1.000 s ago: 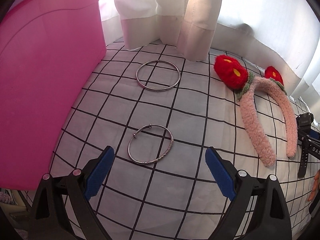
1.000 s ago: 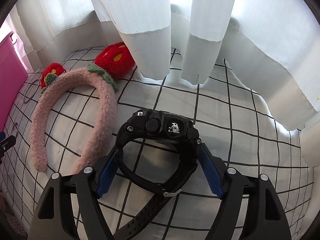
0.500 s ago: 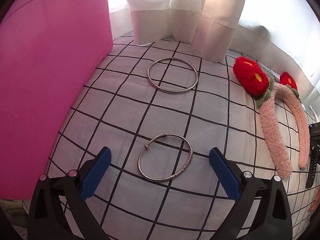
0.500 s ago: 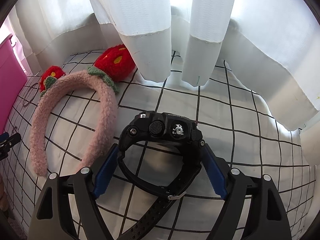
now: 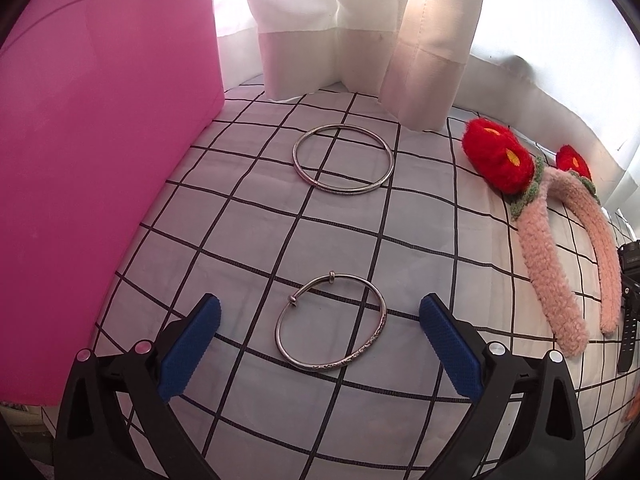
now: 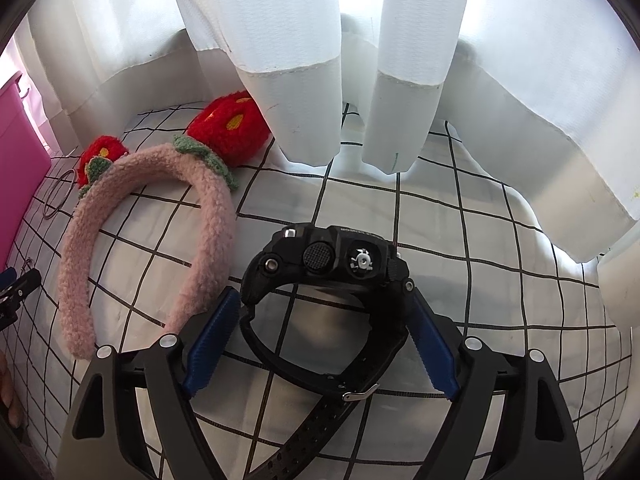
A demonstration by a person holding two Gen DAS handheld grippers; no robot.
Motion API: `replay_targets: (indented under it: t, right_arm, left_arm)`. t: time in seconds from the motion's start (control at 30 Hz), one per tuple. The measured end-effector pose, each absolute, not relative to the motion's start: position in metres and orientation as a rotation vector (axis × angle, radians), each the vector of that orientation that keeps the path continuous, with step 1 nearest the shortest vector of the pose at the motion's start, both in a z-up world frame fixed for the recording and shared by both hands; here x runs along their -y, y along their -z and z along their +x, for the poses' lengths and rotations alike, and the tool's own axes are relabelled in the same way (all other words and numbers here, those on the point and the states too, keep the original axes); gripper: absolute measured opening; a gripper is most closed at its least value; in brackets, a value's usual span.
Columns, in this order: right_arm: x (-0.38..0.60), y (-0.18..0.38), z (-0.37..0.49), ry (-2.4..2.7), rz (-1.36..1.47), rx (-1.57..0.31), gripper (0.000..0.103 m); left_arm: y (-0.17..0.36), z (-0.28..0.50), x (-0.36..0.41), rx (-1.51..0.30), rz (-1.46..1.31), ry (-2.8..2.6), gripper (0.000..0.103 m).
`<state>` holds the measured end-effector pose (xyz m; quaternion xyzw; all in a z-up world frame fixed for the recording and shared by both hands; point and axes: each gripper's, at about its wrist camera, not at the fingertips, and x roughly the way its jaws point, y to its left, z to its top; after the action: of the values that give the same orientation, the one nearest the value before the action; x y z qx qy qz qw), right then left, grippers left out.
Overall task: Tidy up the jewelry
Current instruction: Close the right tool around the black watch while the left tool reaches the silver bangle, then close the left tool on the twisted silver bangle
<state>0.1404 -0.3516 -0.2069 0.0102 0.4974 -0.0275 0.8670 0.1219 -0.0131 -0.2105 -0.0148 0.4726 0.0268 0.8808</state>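
Each black tool has textured blue pads and silver screws.

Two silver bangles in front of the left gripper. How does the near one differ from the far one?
The near bangle has a break in its ring with two small knobs at the overlapping ends; the far bangle shows a closed loop with no knobs. The near bangle carries engraved patterning along its front edge; the far bangle looks mostly smooth. The near one lies between the open fingers of the left gripper; the far one lies by the curtain. Both lie flat on the checked cloth.

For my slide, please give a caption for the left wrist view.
Open left gripper around a silver bangle on checked cloth, second bangle beyond.
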Motion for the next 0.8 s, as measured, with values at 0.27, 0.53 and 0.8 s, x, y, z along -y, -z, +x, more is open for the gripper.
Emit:
replay_targets:
  t: [0.27, 0.53, 0.8]
  right_arm:
    - [0.348, 0.207, 0.136, 0.056, 0.024, -1.040, 0.079]
    - [0.341, 0.206, 0.129, 0.061, 0.024, -1.036, 0.062]
    - [0.336, 0.203, 0.115, 0.058, 0.031, -1.028, 0.061]
  left_arm:
    - [0.208, 0.118, 0.017, -0.986, -0.025, -0.044, 0.087]
    - [0.201, 0.111, 0.037, -0.975, 0.020, 0.015, 0.050]
    - [0.200, 0.106, 0.036, -0.972, 0.035, 0.016, 0.049]
